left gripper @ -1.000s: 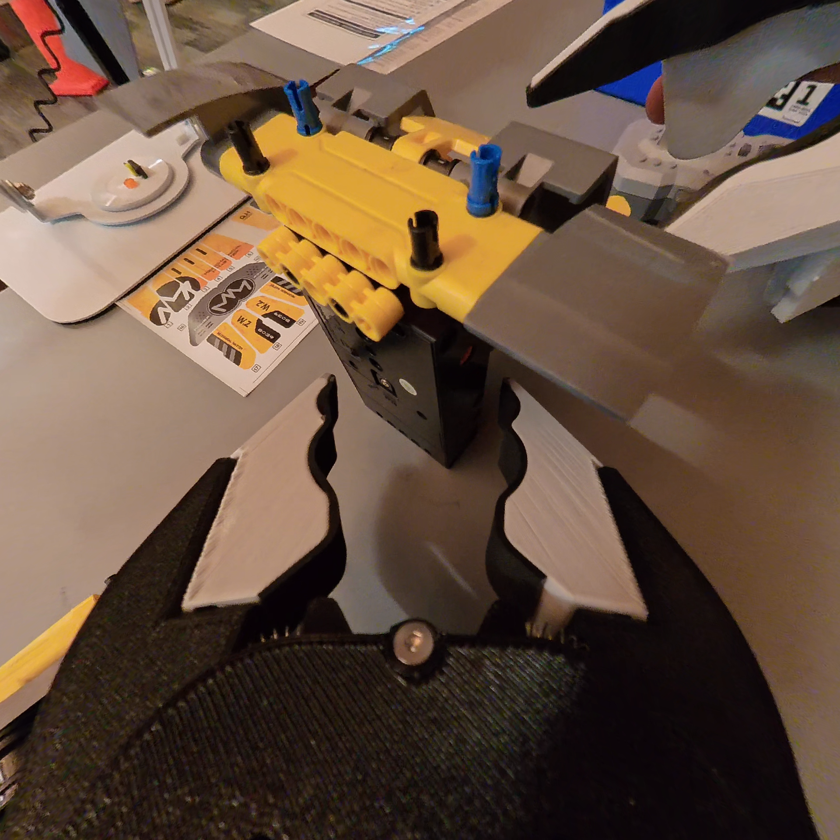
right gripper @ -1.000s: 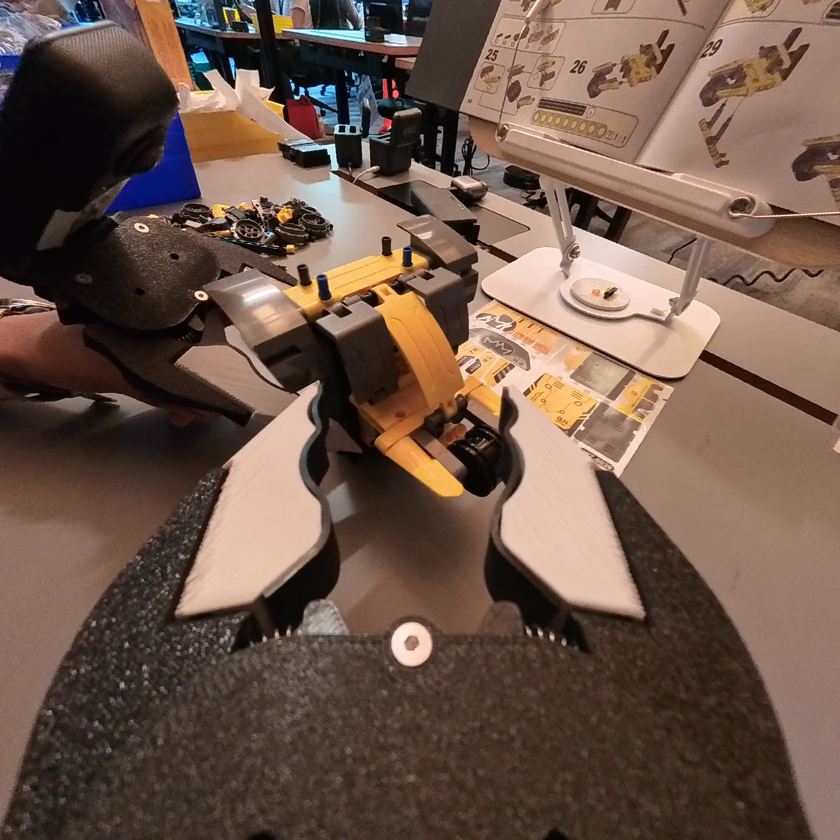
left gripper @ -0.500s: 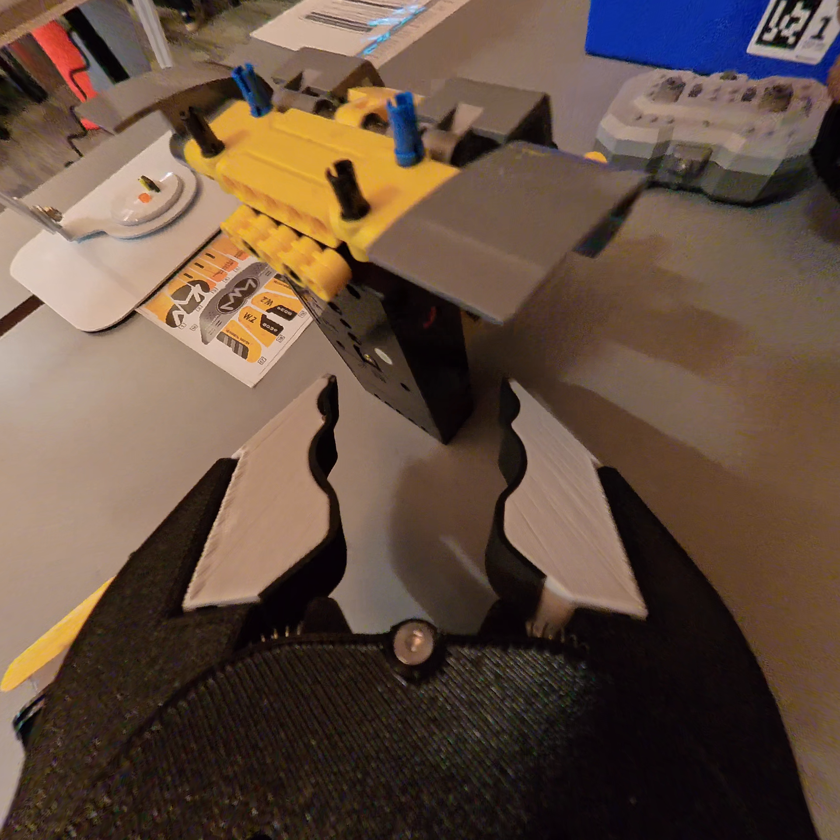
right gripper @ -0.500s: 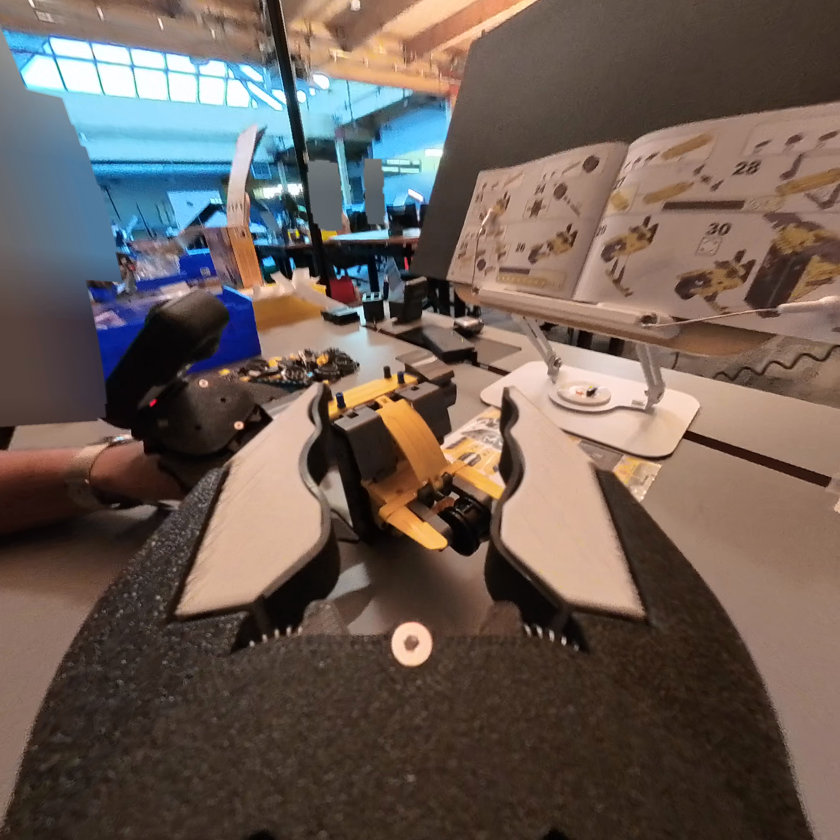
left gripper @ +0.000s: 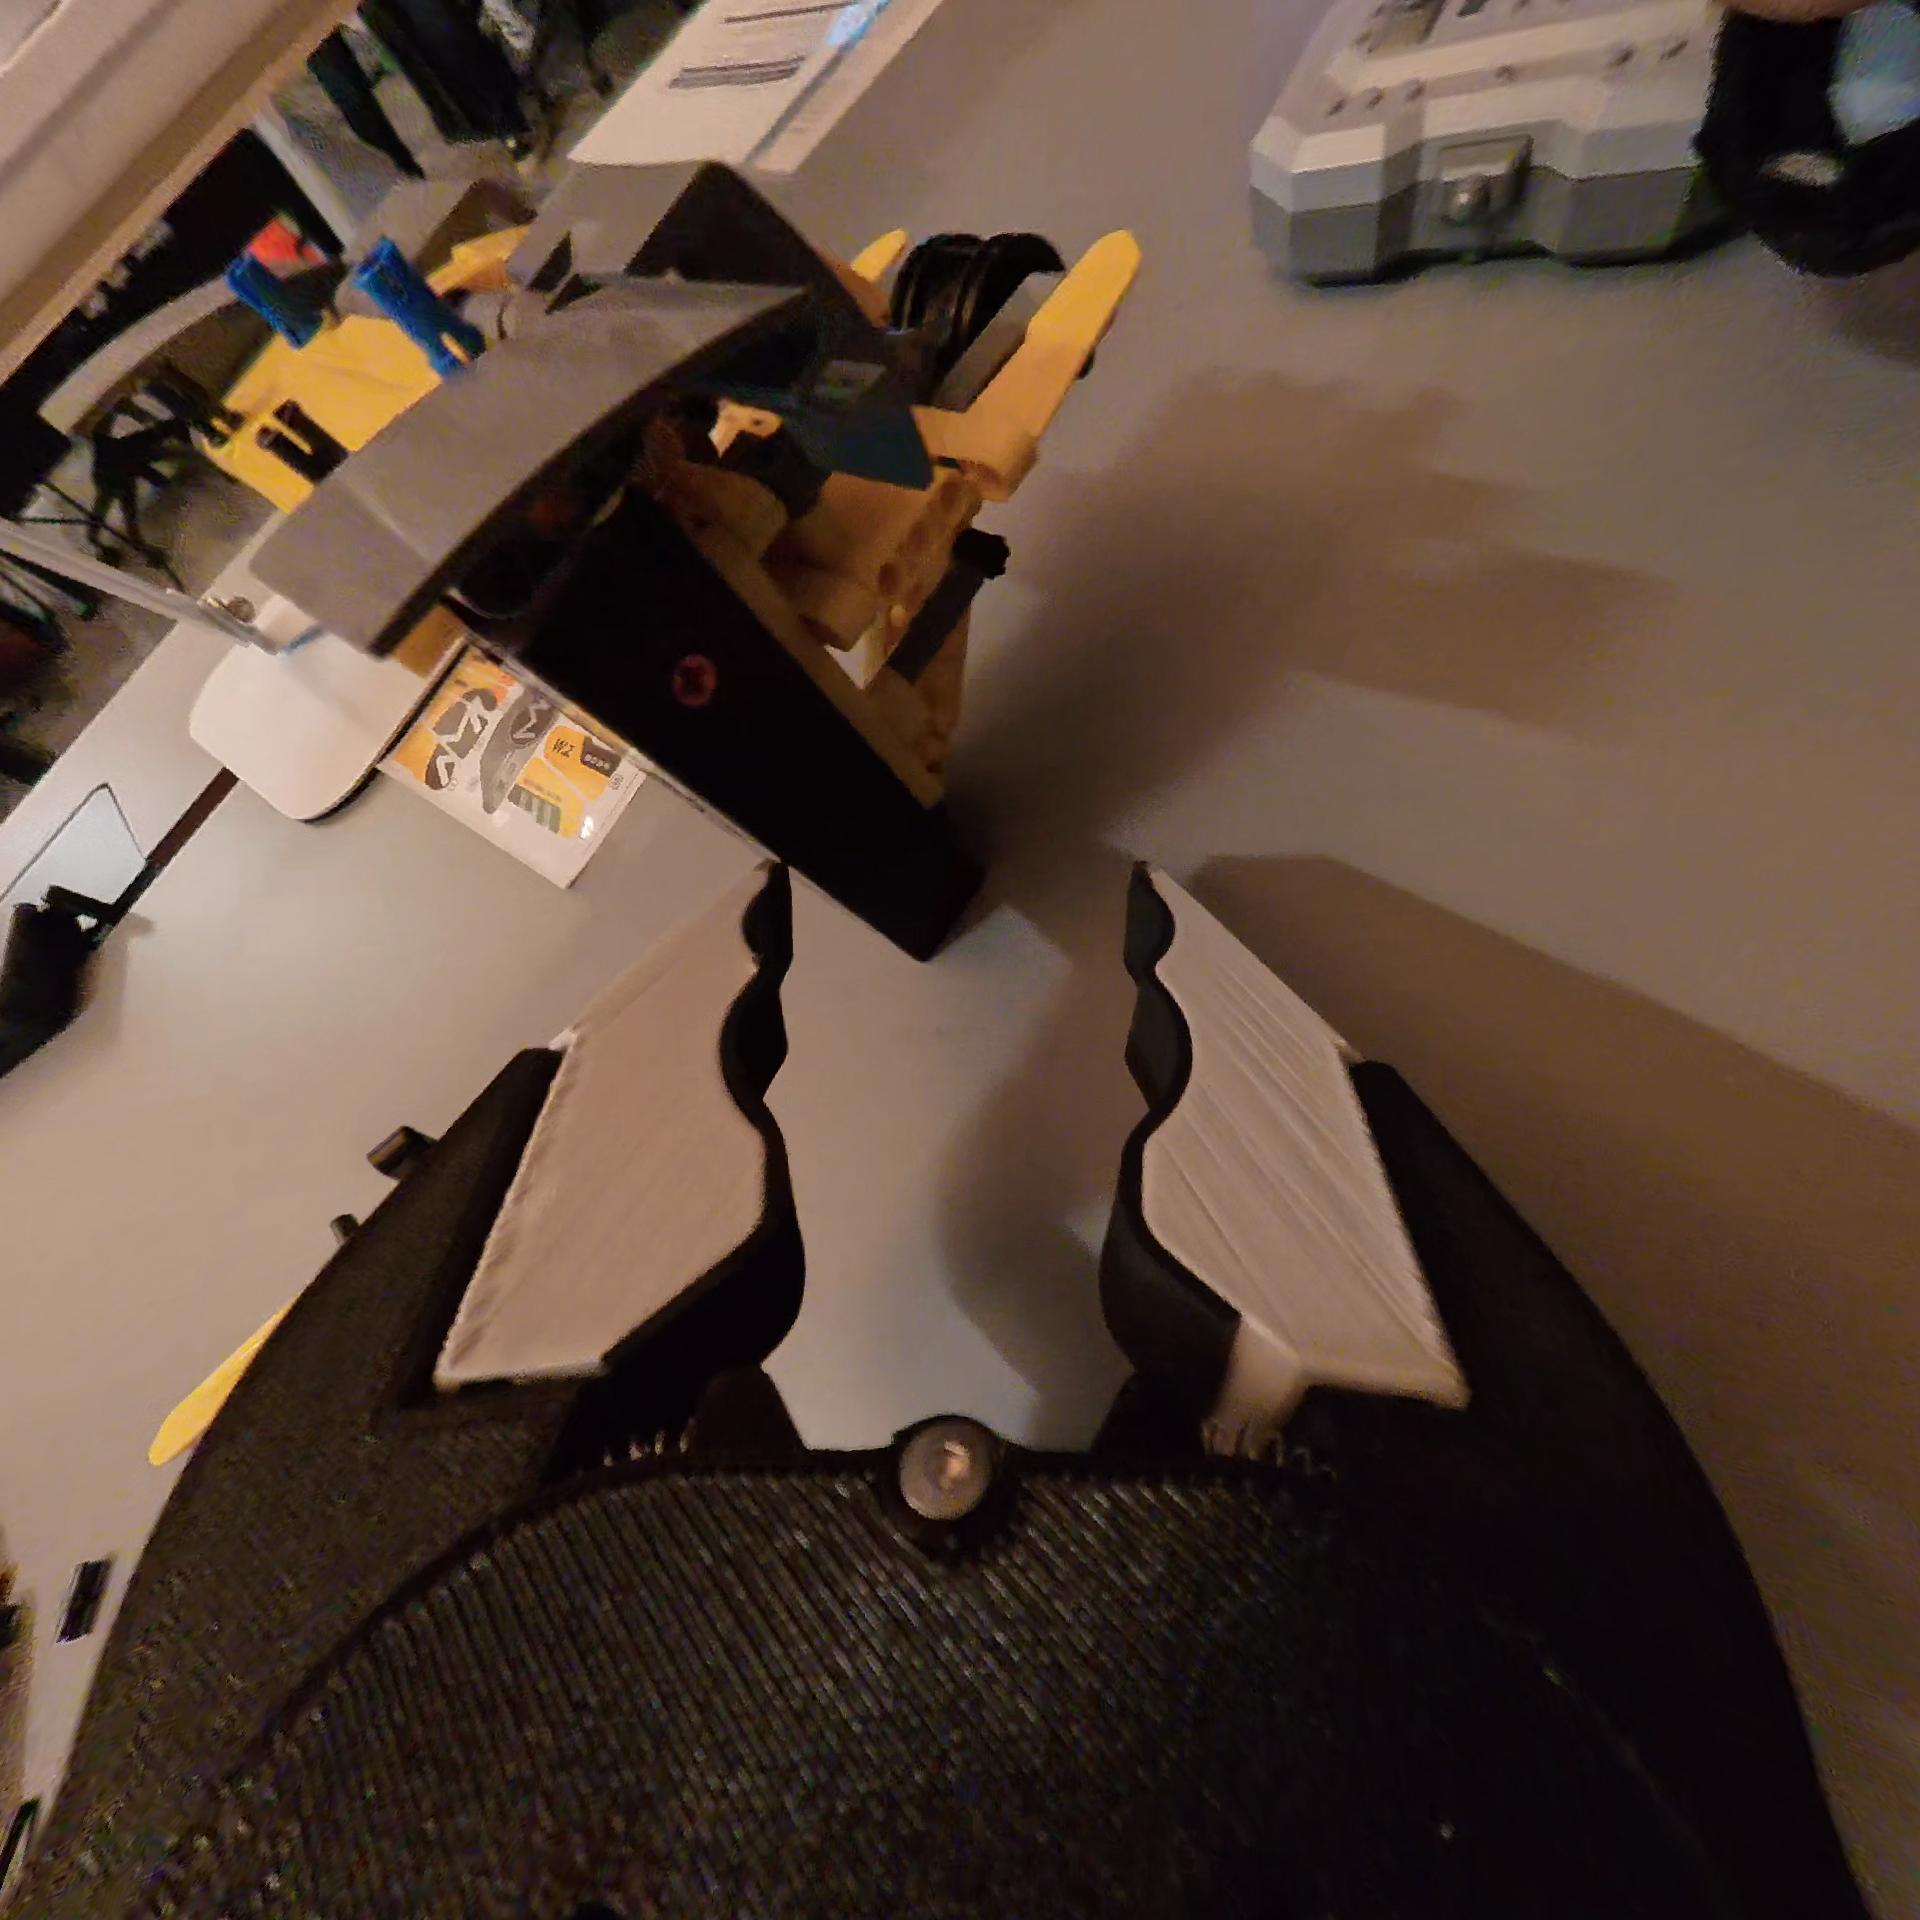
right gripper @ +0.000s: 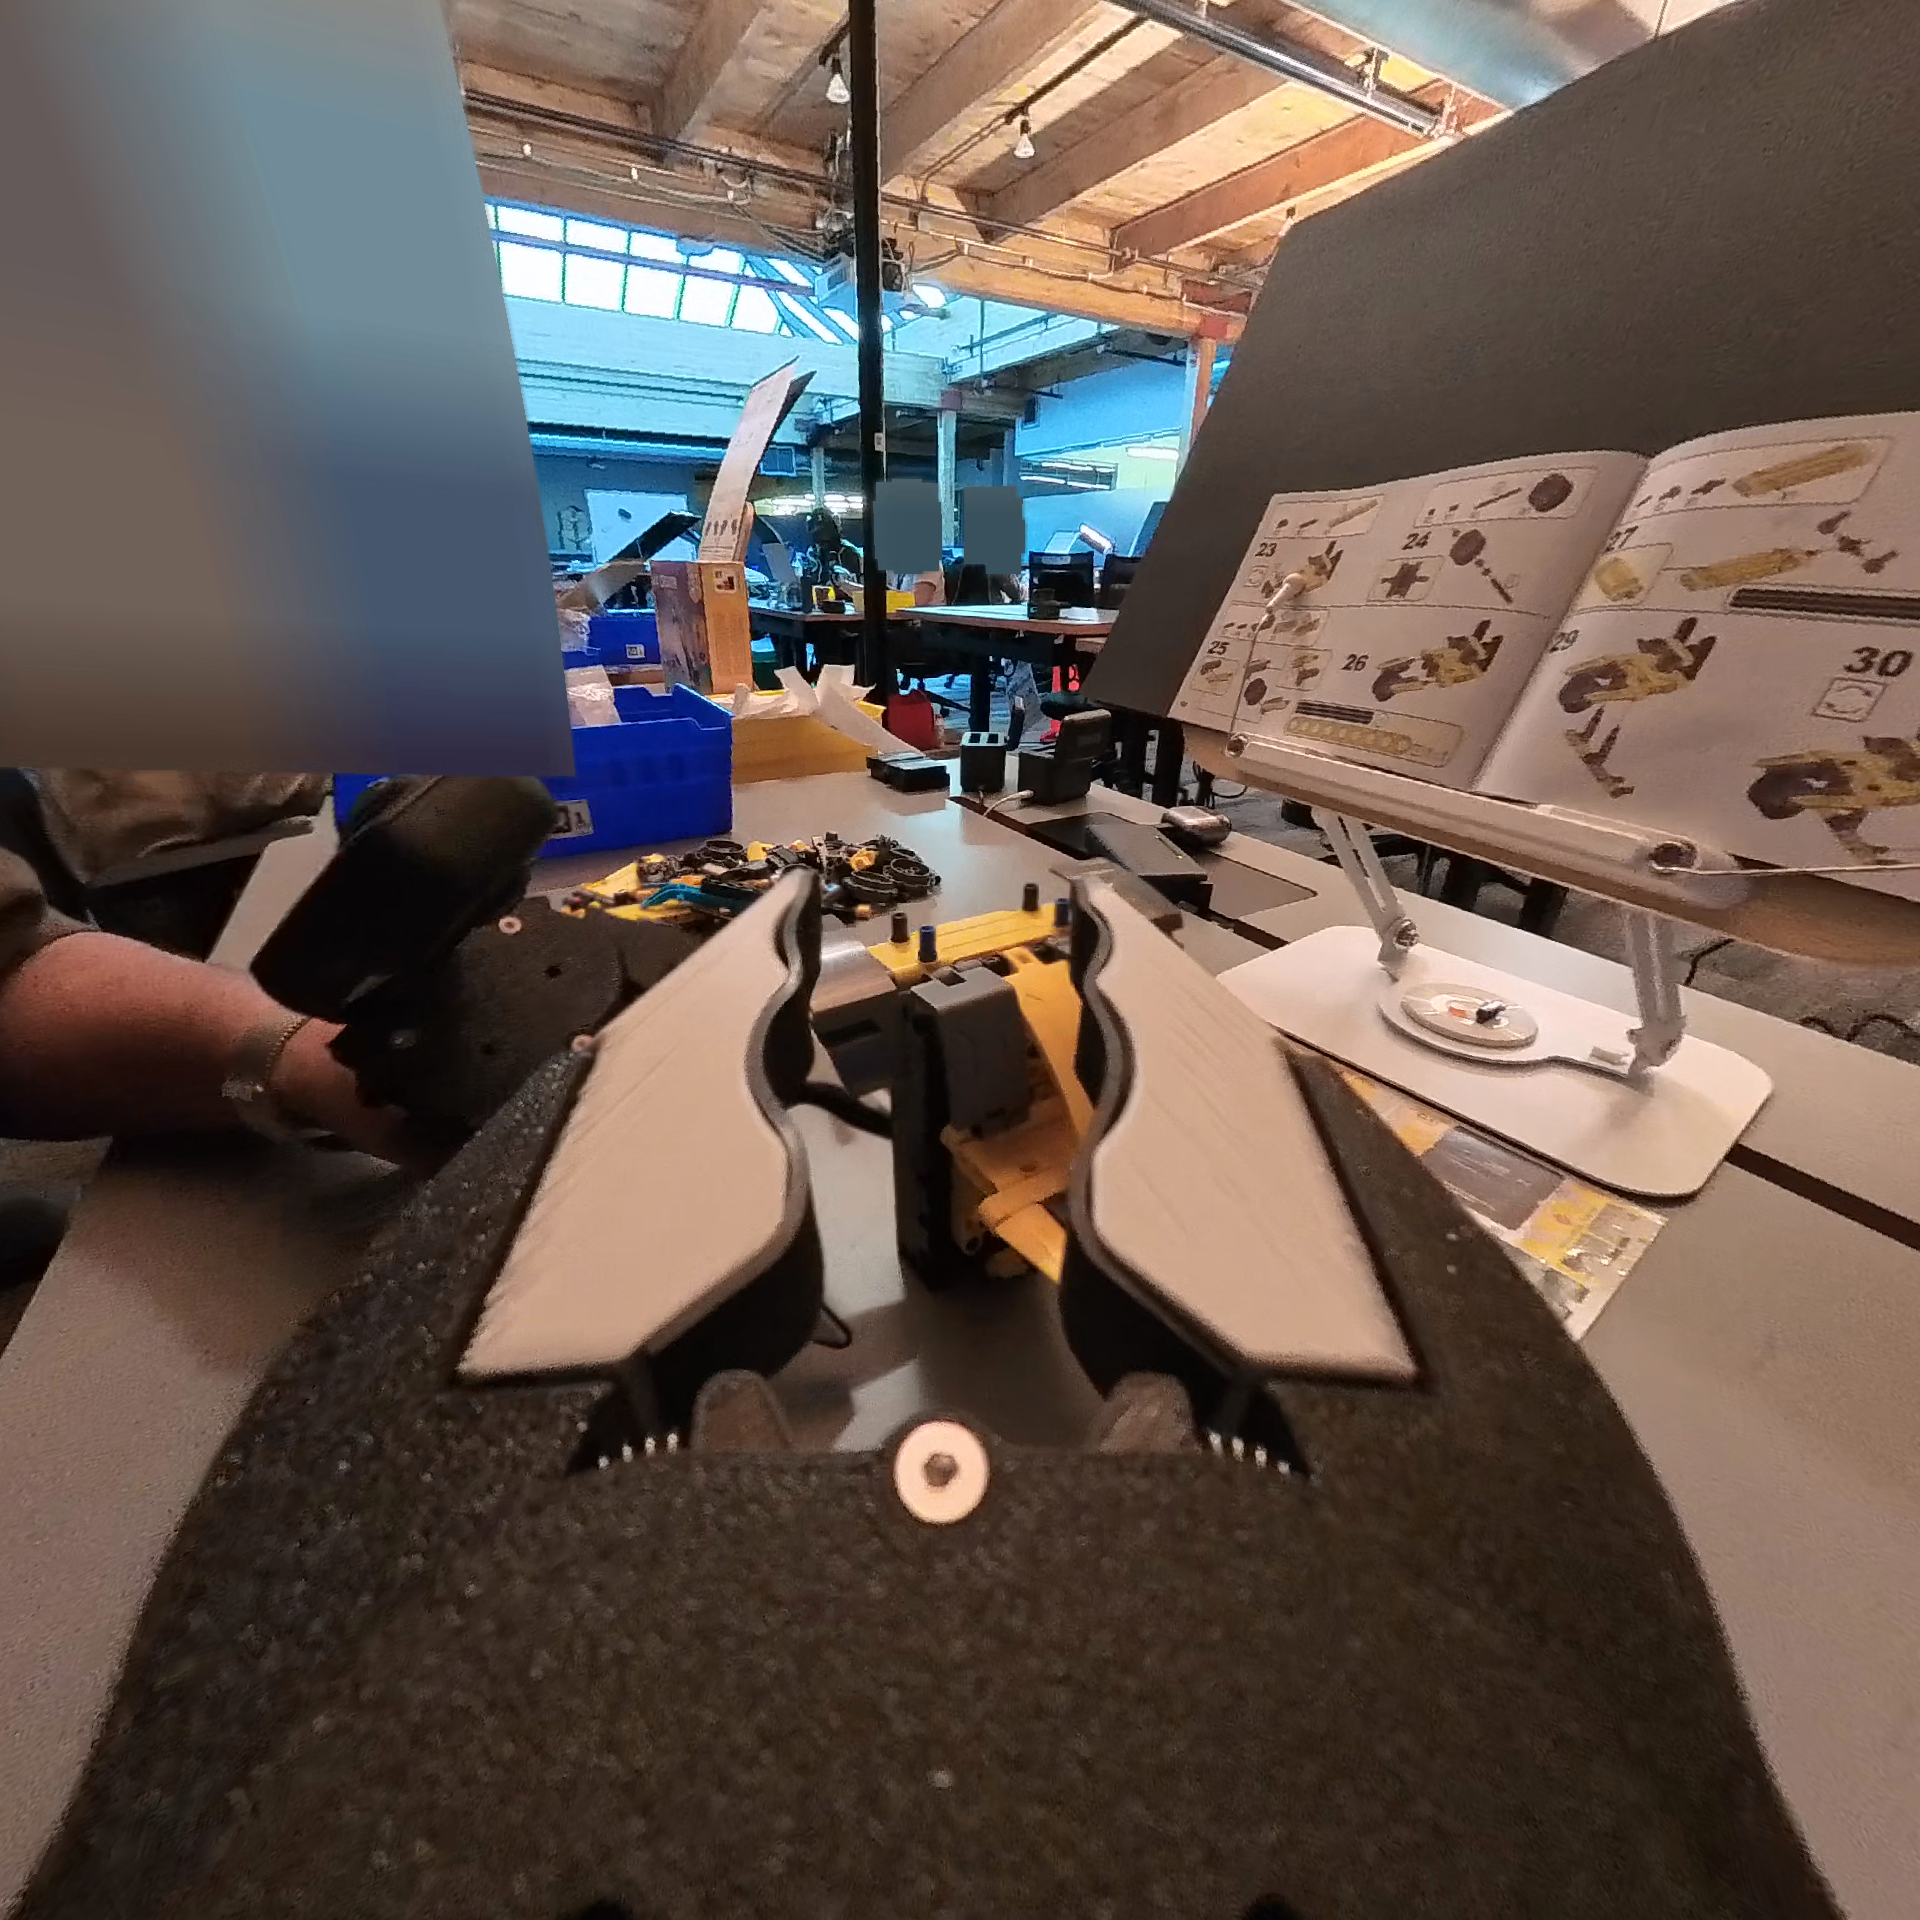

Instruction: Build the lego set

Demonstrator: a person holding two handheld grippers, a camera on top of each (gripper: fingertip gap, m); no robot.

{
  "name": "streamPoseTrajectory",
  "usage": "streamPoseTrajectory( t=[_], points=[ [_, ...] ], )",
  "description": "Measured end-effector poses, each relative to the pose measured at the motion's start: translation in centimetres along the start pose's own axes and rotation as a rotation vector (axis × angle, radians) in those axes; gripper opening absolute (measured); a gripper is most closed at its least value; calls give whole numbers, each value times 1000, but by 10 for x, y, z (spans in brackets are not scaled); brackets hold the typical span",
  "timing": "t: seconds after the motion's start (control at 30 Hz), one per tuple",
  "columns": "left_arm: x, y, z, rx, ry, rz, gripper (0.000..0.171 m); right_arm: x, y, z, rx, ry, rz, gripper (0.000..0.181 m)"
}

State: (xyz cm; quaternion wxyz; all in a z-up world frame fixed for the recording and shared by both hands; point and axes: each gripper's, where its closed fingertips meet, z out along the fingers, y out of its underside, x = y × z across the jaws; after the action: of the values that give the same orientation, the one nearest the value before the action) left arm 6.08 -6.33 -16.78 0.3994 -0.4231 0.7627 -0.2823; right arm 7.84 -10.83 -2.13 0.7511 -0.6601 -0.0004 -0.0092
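Item: yellow-and-grey brick model, standing on the grey worktop on its black block base, which appears tilted in the left wrist view; grey wing panel overhanging at 10 o'clock.

Left gripper: fingers spread wide, holding nothing, tips just short of the base corner.

Right gripper: fingers parted on either side of the model; whether they touch it cannot be told.

Nearby: sticker sheet at 9 o'clock, white stand base beside it, grey brick unit at 1 o'clock, loose parts pile, instruction booklet on its stand.

Hazards: a top-heavy model on a narrow base, which a nudge from either finger could topple; an uneven squeeze could pop the wing panel or blue pins loose.

Change from a second ago: the left view has swung round to the model's side, and the right fingers, then short of the model's front, now flank it from a lower, more level angle.
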Motion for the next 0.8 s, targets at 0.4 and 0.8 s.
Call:
streamPoseTrajectory(
  t=[0.4,0.8],
  points=[
    [9,8,-1,-54,75,-61,60,16,14,2,-47,62,51,32],
    [2,2,-2,-15,90,-110,65,8,49,15,-194,16,160,83]
  ],
)
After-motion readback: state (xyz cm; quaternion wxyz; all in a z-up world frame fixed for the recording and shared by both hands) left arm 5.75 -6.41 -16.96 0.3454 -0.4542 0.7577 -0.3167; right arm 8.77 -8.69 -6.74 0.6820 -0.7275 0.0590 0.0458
